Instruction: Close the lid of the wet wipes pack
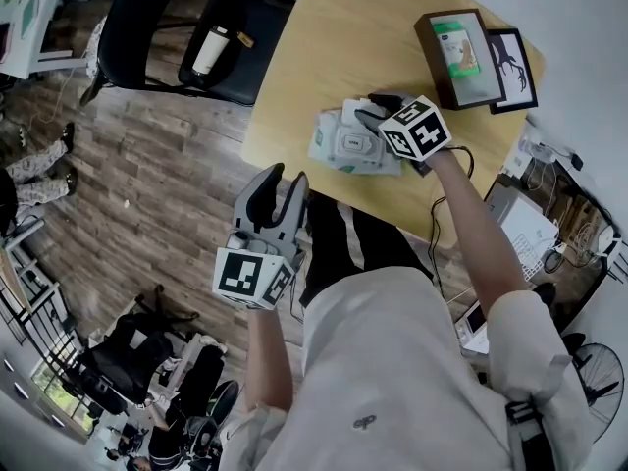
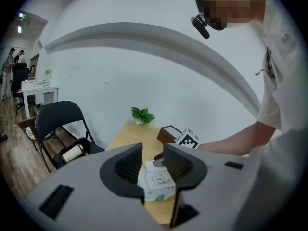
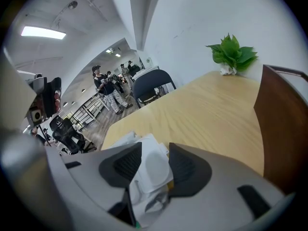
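Right gripper view: right gripper [image 3: 154,151] spread astride the wet wipes pack [image 1: 339,151] lid [image 3: 155,166], seemingly unpinched (likely stiff: push there; pack soft).

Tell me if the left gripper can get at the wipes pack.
Probably yes: the left gripper, jaws open and empty, points at the pack with nothing between them; the right gripper works at its far side.
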The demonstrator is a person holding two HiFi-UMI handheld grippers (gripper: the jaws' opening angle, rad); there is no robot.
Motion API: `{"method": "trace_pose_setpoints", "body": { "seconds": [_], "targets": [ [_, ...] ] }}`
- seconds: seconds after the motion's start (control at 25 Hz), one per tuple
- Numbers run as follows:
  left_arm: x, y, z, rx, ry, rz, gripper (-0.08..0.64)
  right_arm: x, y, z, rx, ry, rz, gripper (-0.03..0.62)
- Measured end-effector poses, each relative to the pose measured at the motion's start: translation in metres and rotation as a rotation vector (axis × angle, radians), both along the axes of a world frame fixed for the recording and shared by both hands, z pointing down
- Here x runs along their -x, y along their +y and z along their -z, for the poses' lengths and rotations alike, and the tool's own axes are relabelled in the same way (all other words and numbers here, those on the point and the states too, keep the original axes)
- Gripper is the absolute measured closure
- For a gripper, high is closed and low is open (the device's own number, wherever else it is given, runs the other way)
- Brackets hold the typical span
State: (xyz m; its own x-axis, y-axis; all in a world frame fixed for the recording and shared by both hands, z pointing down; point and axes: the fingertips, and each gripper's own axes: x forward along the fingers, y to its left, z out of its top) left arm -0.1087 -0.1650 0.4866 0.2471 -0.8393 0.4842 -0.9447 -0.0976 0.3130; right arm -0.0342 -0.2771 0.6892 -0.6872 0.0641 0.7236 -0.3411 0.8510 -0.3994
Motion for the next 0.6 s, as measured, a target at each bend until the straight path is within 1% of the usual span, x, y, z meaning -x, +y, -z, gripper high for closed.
{"method": "trace_pose_setpoints", "body": {
  "seconds": [0.12,0.32,0.52,0.6],
  "targets": [
    [0.000,0.001,0.001,-0.004,-0.002,0.002,0.437,-0.001,-0.001,0.003,-0.010,-0.001,-0.001,0.428],
    [-0.001,0.000,0.008,-0.018,-0.016,-0.003,0.437,-0.003,-0.004,0.011,-0.030,0.001,-0.009,0.471],
    [0.000,0.000,0.012,-0.023,-0.025,-0.004,0.437,-0.004,-0.004,0.016,-0.049,0.011,-0.003,0.471],
    [0.001,0.000,0.015,-0.028,-0.030,0.000,0.437,-0.005,-0.006,0.018,-0.060,0.014,-0.001,0.483]
  ]
}}
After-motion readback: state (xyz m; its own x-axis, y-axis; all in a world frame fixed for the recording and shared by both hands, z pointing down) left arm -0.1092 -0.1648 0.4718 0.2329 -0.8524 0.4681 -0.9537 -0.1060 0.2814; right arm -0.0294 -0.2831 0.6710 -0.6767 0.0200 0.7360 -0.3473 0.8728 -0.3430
